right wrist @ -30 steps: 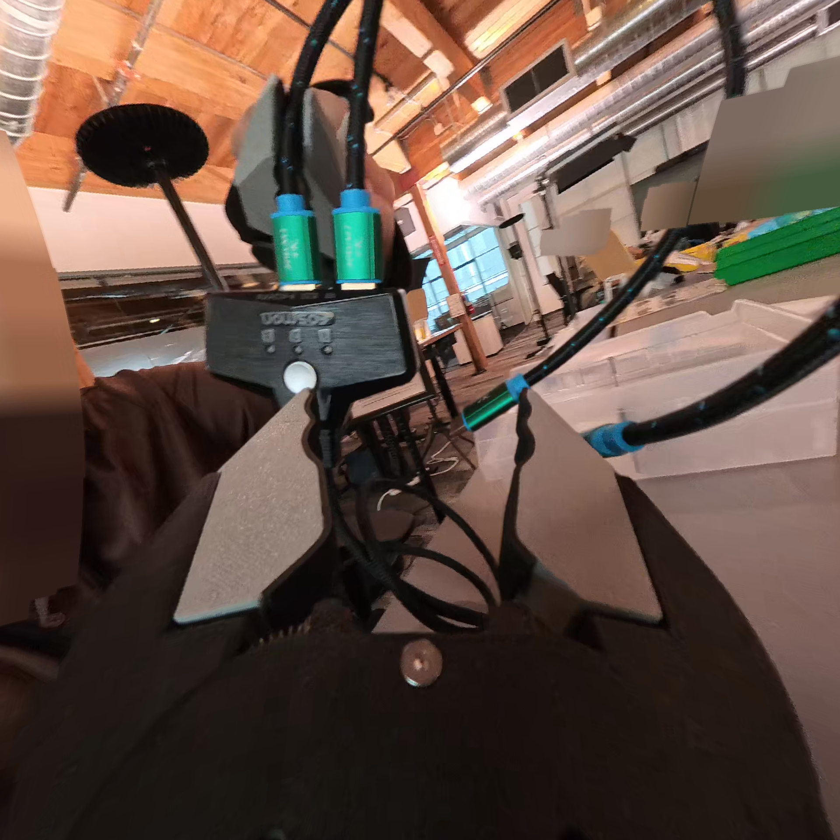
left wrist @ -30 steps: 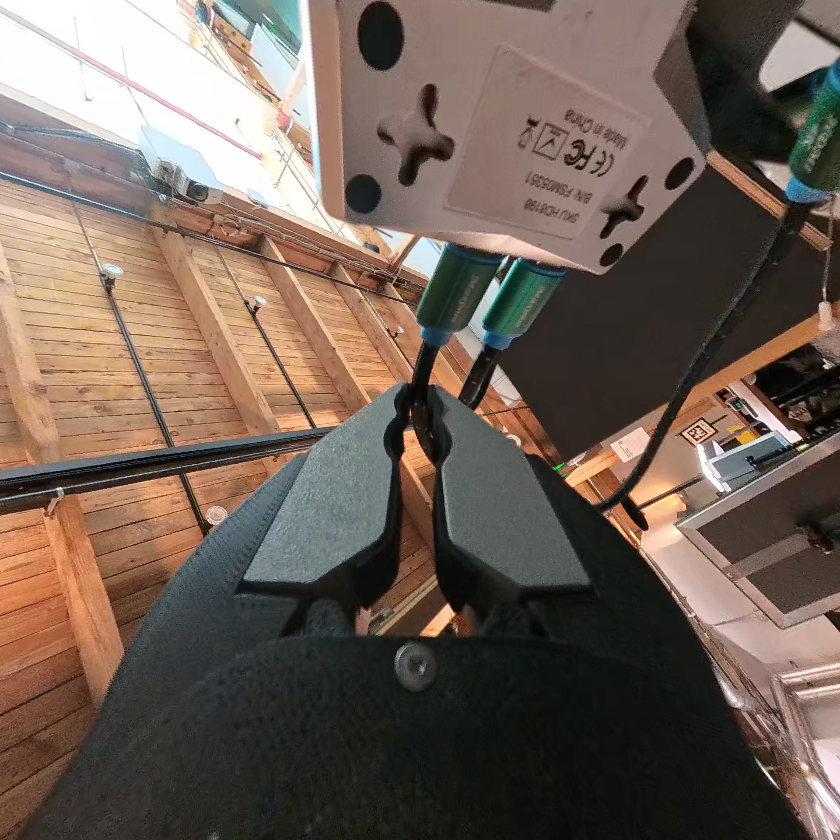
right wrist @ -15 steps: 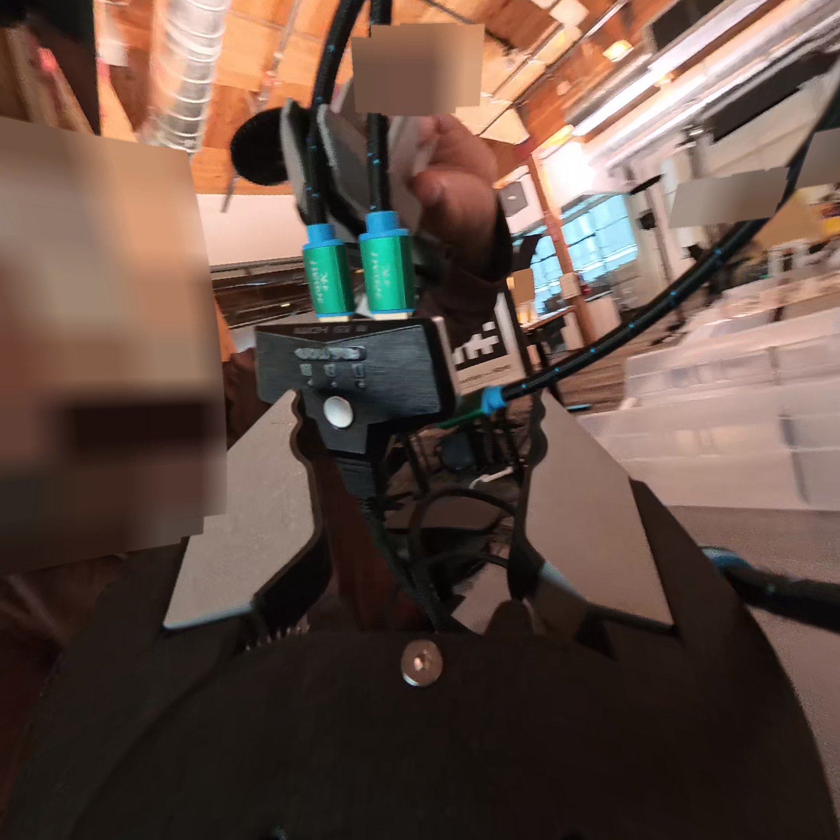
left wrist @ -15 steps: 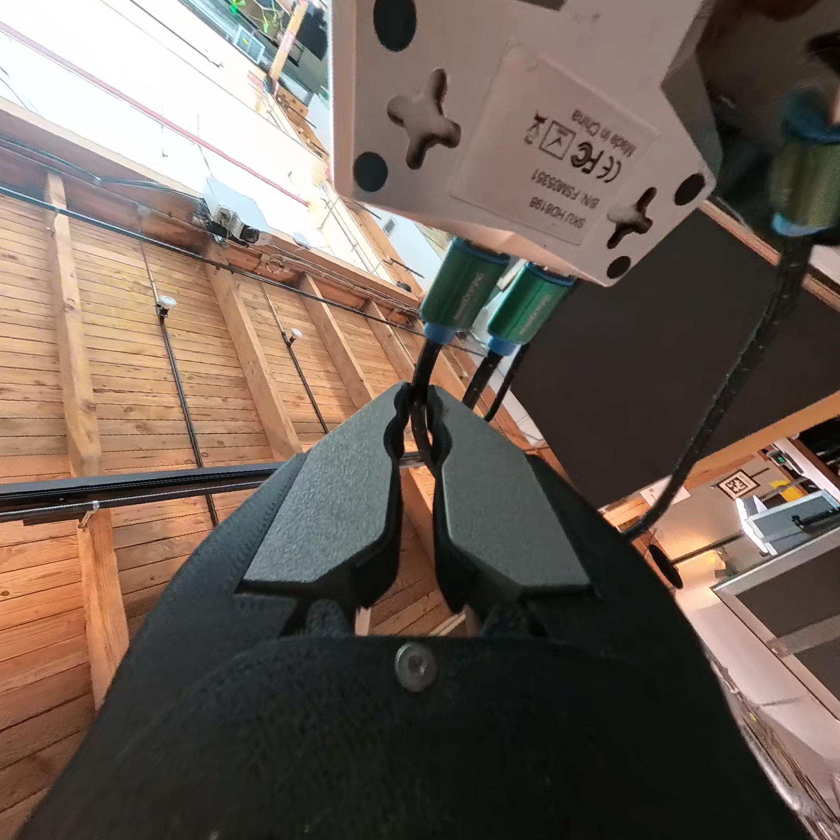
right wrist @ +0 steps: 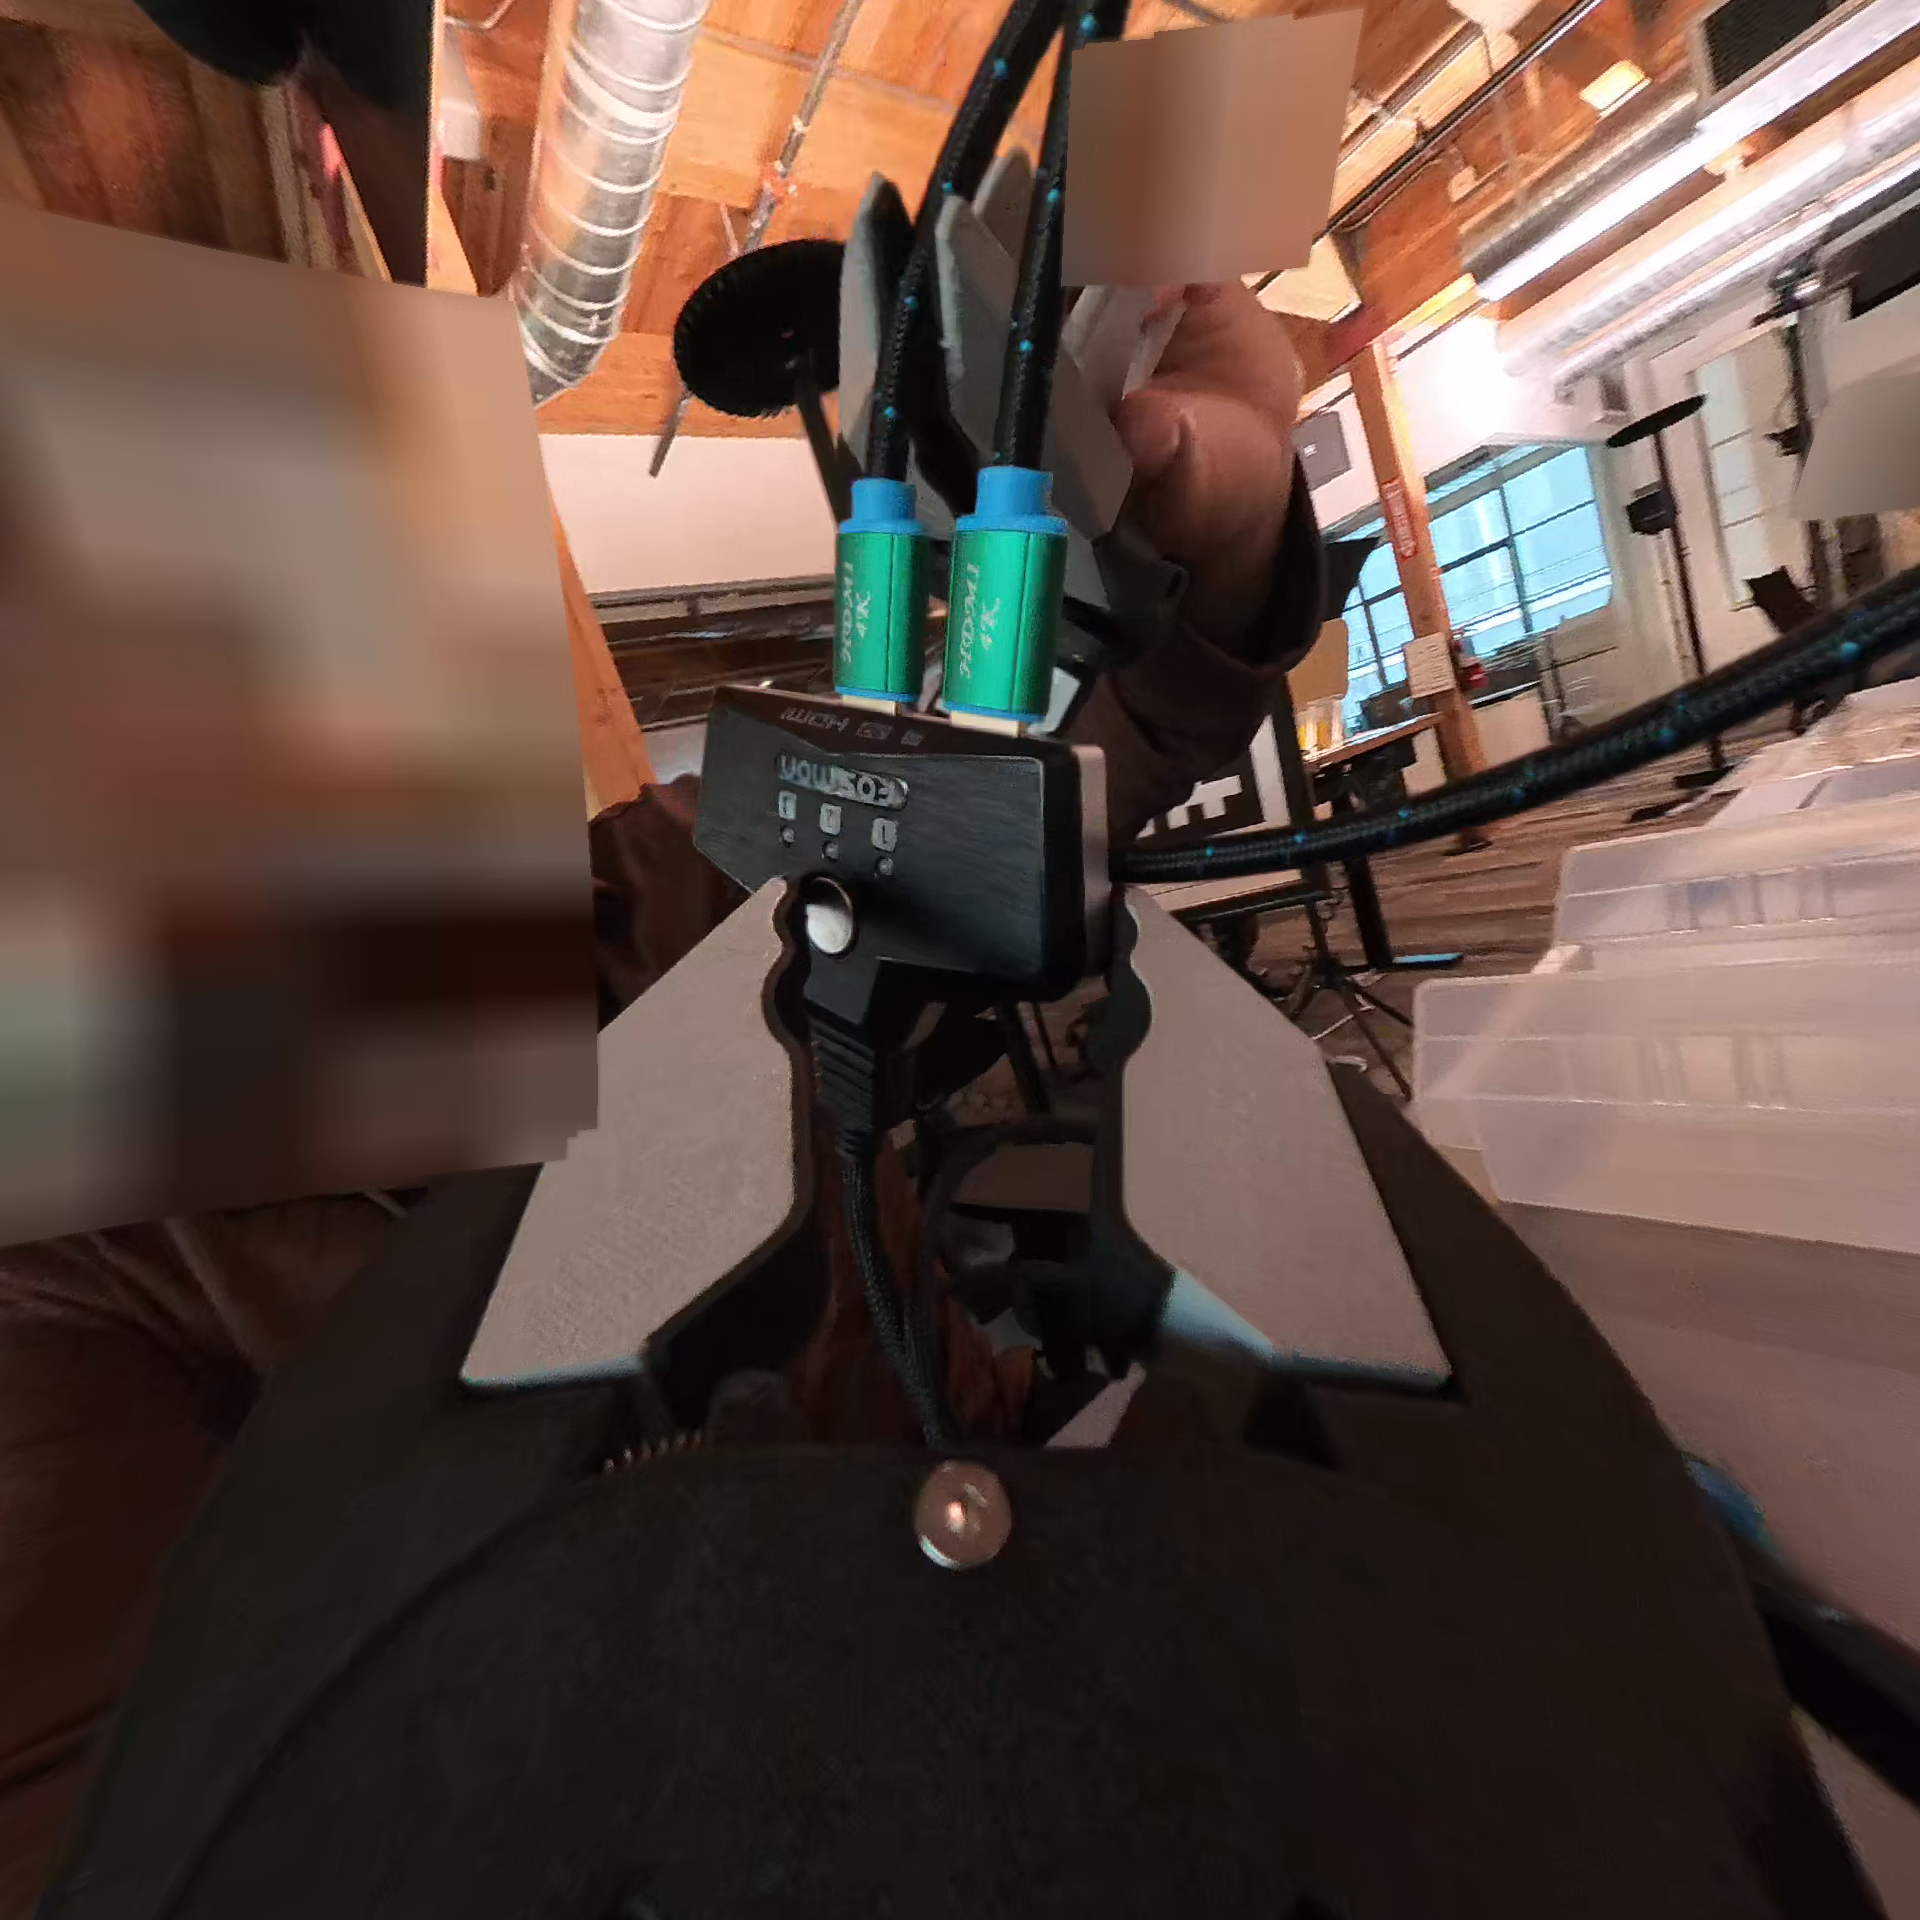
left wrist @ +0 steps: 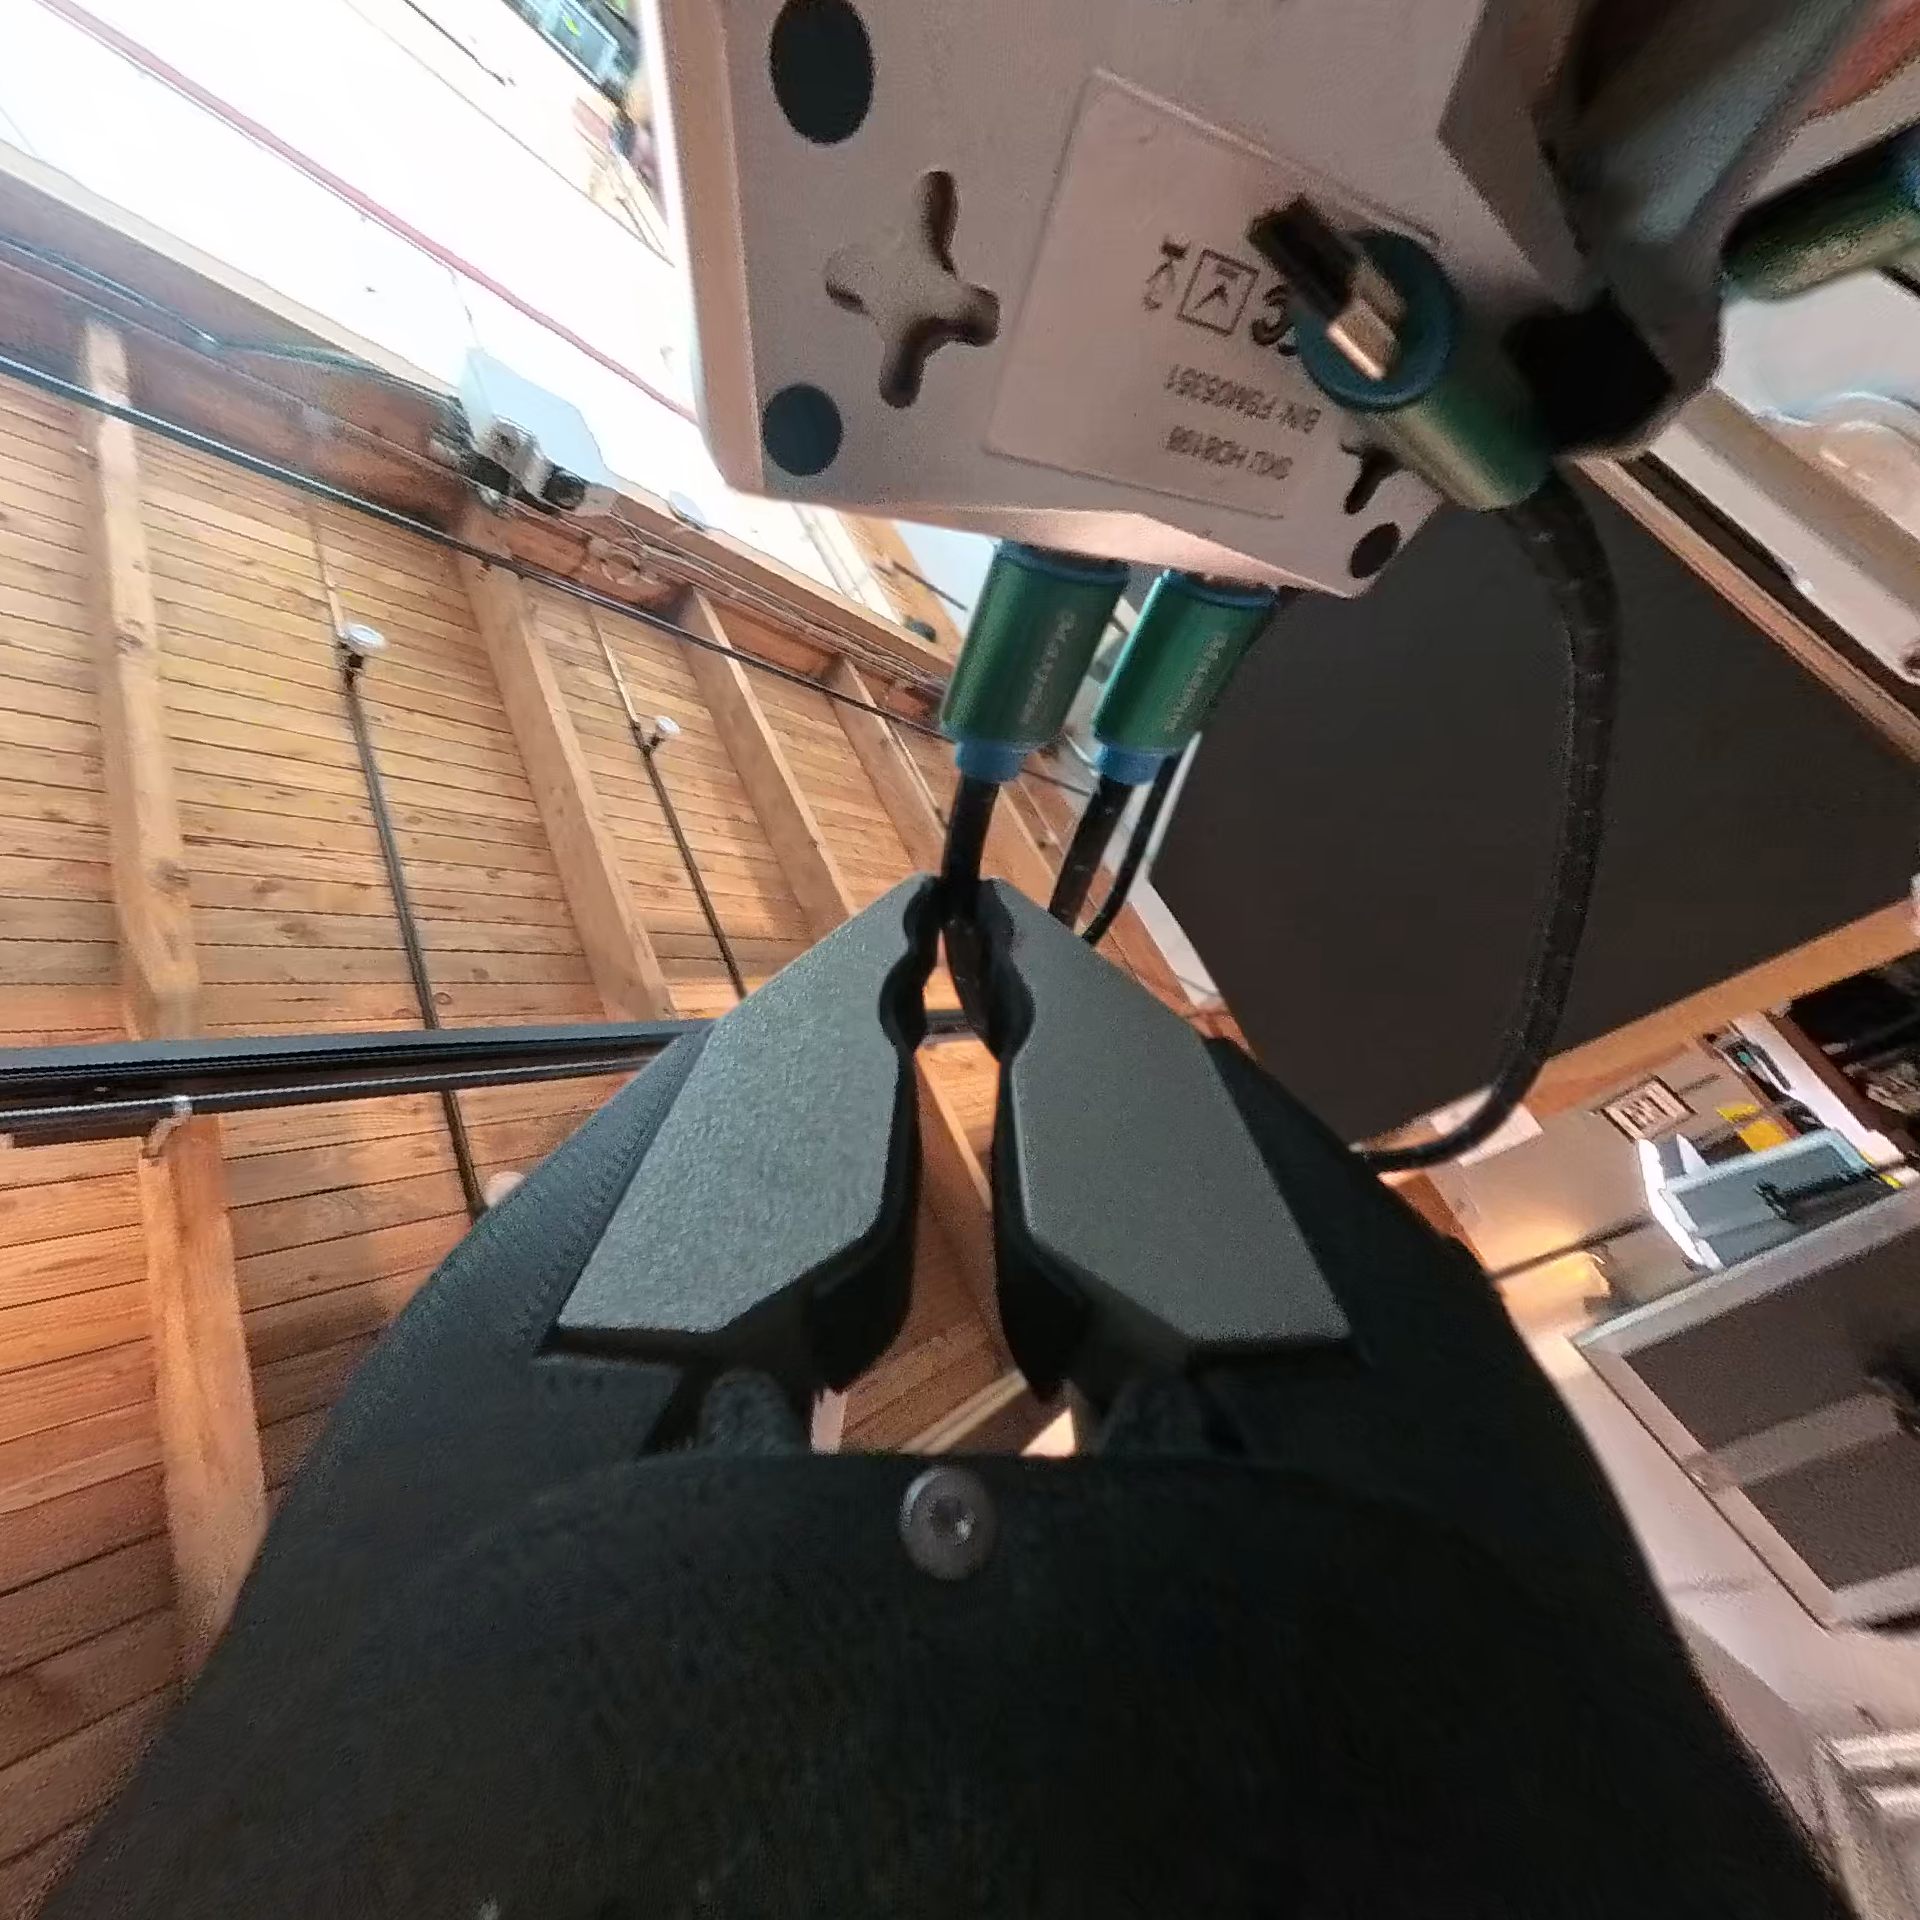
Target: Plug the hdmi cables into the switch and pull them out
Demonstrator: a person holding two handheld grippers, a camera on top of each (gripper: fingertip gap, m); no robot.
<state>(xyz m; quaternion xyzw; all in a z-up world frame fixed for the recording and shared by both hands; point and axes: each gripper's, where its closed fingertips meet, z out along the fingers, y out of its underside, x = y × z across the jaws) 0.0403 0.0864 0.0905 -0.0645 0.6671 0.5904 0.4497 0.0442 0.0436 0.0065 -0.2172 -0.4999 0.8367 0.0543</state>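
In the right wrist view the black HDMI switch point(right wrist: 914, 883) sits between the fingertips of my right gripper point(right wrist: 951, 914), which is shut on it. Two green HDMI plugs point(right wrist: 878, 613) point(right wrist: 1003, 613) are plugged into its far edge. My left gripper point(left wrist: 961, 935) is shut on the black braided cable point(left wrist: 971, 831) of the left plug point(left wrist: 1013, 665), just below the switch's pale underside point(left wrist: 1091, 260). The second plug point(left wrist: 1179, 665) sits beside it. A third green plug point(left wrist: 1455, 416) hangs loose against the underside with its metal end bare.
A hand point(right wrist: 1195, 436) holds the left gripper point(right wrist: 977, 270) beyond the switch. The third cable point(right wrist: 1455, 810) runs off to the right. Clear plastic bins point(right wrist: 1662, 987) stand at the right. Wooden ceiling planks point(left wrist: 312, 727) and a dark panel point(left wrist: 1403, 831) lie behind.
The right gripper has closed in, so the switch now sits centred between its fingers. The loose third plug has swung across the switch's underside. The left gripper keeps its hold on the cable.
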